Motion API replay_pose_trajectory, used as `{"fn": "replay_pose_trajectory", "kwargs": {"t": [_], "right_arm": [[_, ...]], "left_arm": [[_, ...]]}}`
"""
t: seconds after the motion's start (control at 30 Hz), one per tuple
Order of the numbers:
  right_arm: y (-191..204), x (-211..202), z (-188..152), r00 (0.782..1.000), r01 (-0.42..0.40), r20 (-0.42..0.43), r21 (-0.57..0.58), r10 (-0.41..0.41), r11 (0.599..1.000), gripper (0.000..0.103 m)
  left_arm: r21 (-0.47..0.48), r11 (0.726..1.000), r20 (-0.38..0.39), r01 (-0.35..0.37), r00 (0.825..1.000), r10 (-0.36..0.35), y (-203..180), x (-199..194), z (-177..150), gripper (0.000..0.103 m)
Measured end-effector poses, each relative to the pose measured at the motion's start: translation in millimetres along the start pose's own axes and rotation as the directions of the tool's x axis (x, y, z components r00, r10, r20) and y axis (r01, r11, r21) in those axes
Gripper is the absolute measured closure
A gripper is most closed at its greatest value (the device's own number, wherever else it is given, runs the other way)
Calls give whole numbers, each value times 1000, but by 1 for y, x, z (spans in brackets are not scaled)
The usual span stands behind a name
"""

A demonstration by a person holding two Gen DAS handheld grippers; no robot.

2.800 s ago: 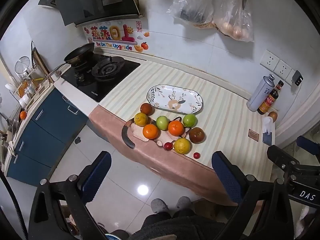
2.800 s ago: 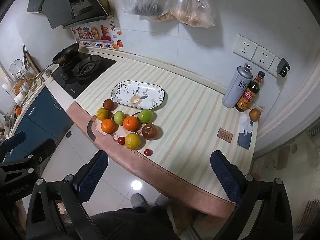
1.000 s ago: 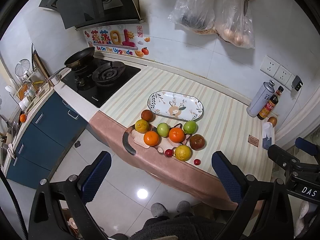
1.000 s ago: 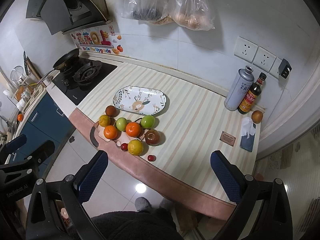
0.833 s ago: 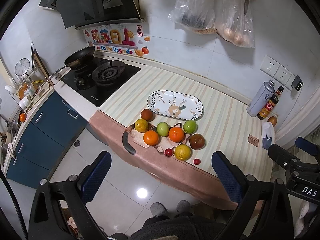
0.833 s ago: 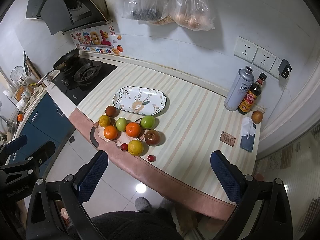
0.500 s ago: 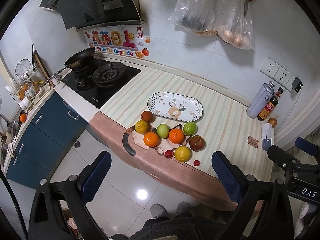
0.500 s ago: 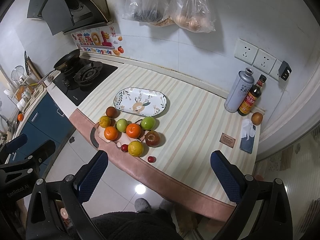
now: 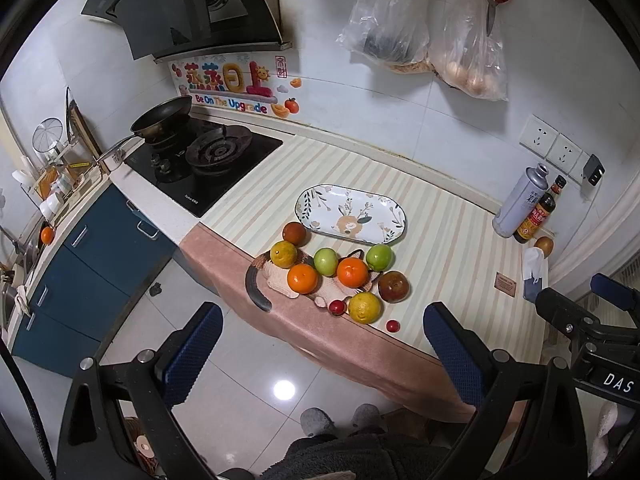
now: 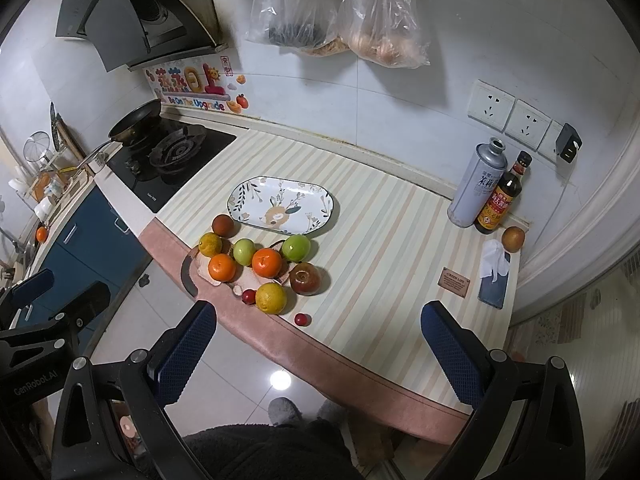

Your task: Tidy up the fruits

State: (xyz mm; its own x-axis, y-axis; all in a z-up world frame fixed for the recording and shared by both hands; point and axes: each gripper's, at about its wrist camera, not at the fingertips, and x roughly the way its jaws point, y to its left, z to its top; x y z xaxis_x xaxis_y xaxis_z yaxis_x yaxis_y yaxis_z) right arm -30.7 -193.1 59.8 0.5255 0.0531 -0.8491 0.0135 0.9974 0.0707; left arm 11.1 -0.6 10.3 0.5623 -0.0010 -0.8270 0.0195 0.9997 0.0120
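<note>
Both grippers have drifted slightly closer to the counter since the earlier frames; the fruit has not moved. Left gripper [image 9: 322, 344] and right gripper [image 10: 318, 342] hang over the tiled floor short of the counter edge, fingers wide apart and holding nothing. A striped counter [image 10: 380, 216] runs from the stove [image 9: 208, 160] to a tiled wall. On it lies an oval plate [image 9: 350, 214], bare, long axis along the counter. The fruit [image 9: 340, 272] sits clustered just in front of the plate, near the edge: oranges, green and dark fruits, two small red ones, some resting on a wooden board [image 9: 280, 280]. A can [image 10: 478, 182] and bottle [image 10: 500, 200] stand well apart at the far right.
</note>
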Motion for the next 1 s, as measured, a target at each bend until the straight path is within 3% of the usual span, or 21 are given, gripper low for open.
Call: {"fn": "replay_pose_trajectory", "kwargs": {"t": [0.5, 0.57, 0.7, 0.83, 1.0], "right_arm": [[-5, 9, -2, 1000, -24, -8, 6, 24, 1000, 0], [-9, 20, 0, 999, -38, -14, 16, 39, 999, 0], [-22, 59, 5, 995, -78, -57, 46, 81, 996, 0], [-34, 116, 9, 985, -104, -132, 77, 113, 992, 0], [-41, 193, 7, 968, -100, -220, 100, 120, 990, 2]], "left_arm": [[-14, 1000, 12, -8, 1000, 8, 5, 0, -6, 0], [-27, 999, 34, -31, 999, 32, 10, 8, -3, 0], [-46, 986, 52, -159, 985, 162, 26, 39, 5, 0], [-59, 966, -62, -251, 967, 247, 46, 96, 7, 0], [-70, 971, -263, -227, 943, 202, 63, 169, 1, 0]]}}
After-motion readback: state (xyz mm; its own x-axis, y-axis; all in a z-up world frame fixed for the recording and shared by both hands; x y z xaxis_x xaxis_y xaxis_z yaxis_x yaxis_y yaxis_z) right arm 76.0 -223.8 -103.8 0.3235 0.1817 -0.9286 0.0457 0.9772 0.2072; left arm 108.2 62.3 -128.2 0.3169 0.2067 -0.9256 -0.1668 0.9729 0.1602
